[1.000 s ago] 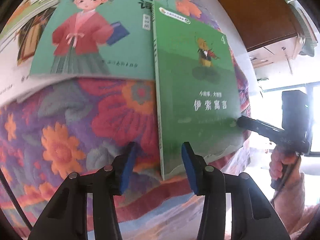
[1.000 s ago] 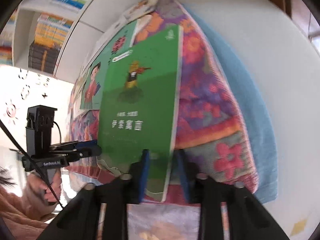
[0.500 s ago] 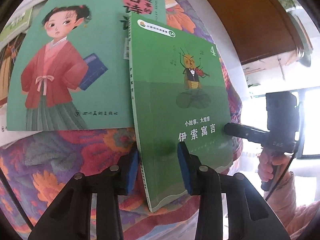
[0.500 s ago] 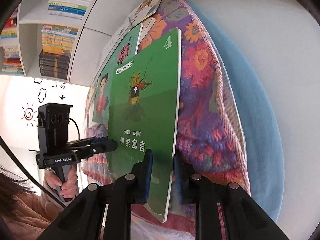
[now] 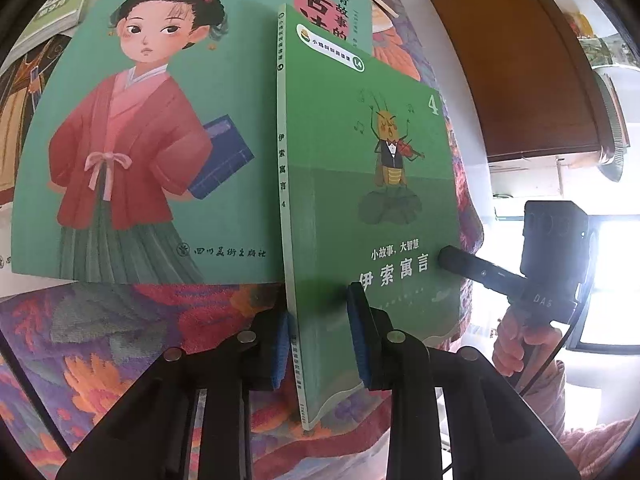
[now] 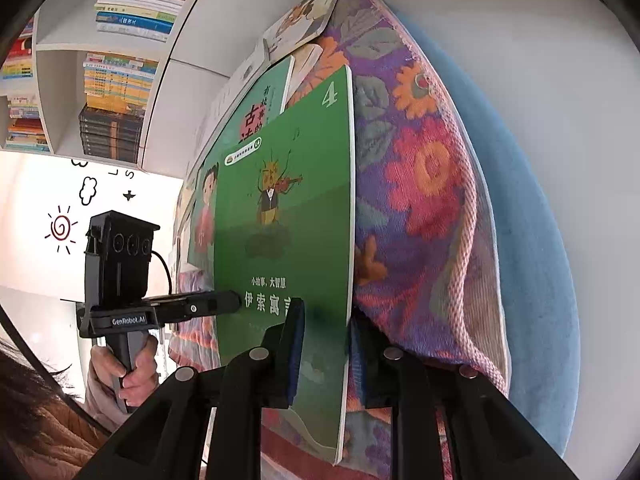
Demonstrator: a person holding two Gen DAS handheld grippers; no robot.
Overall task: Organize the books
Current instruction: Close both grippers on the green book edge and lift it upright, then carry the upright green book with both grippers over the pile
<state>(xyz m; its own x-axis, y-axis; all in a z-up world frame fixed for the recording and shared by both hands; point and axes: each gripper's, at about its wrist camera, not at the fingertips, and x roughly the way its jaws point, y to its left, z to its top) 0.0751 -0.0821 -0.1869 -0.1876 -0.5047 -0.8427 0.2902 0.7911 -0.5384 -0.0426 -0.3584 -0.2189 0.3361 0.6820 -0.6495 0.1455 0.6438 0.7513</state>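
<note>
Both claws pinch the green book [image 5: 372,200]: left gripper [image 5: 318,340] at its spine, right gripper [image 6: 322,344] at its page edge. Two grips keep it steady (it is thin and floppy) for lifting off the flowery cloth [image 5: 120,332].

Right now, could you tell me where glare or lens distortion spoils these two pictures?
Left wrist view: the window is blown out white behind the right gripper; the green book stays sharp. Right wrist view: fisheye bends the bookshelf; the left wall area is overexposed.
</note>
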